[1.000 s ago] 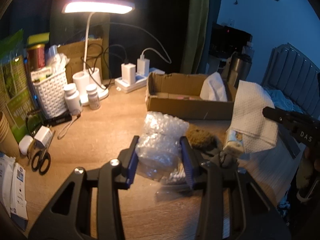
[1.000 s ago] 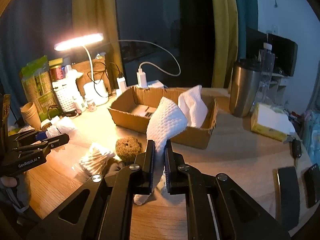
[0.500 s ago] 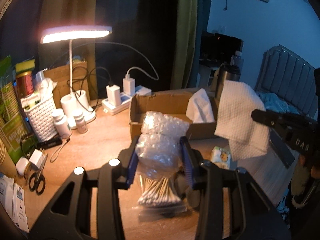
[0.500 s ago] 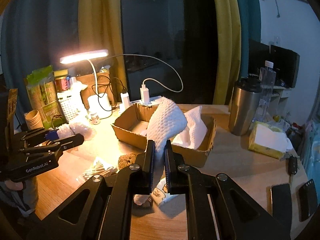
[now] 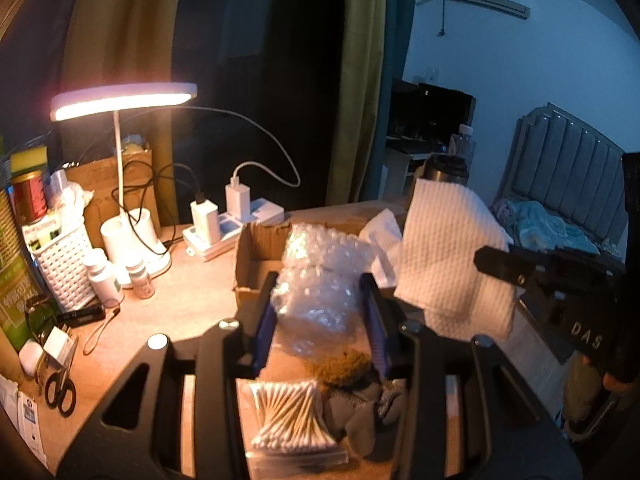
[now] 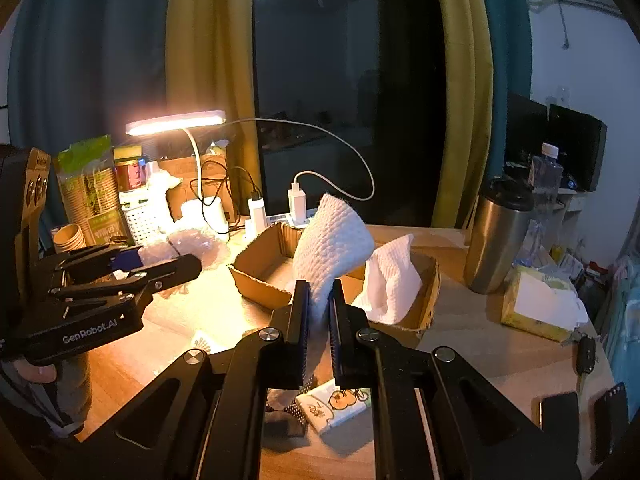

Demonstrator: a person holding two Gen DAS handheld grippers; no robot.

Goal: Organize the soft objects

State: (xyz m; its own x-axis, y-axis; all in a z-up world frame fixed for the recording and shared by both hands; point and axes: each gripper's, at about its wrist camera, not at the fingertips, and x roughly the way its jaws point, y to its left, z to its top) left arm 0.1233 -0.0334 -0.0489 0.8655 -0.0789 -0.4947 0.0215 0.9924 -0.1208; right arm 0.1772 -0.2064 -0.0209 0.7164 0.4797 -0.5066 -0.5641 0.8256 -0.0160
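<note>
Grippers two, left gripper (image 5: 320, 312) clamping bubble wrap (image 5: 320, 280), right gripper (image 6: 319, 316) one white towel (image 6: 332, 240).

Crumpled clear bubble wrap (image 5: 320, 300) held aloft; white textured cloth (image 6: 332, 248) hanging pinched

Wooden counter (image 6: 472, 344) bearing a cardboard box (image 6: 256, 276) mid-surface, a lit desk lamp (image 5: 120, 98) and white basket (image 5: 64, 268) along the far left edge, cotton swabs (image 5: 290, 416) near the front, and a steel tumbler (image 6: 496, 244) toward the right.
</note>
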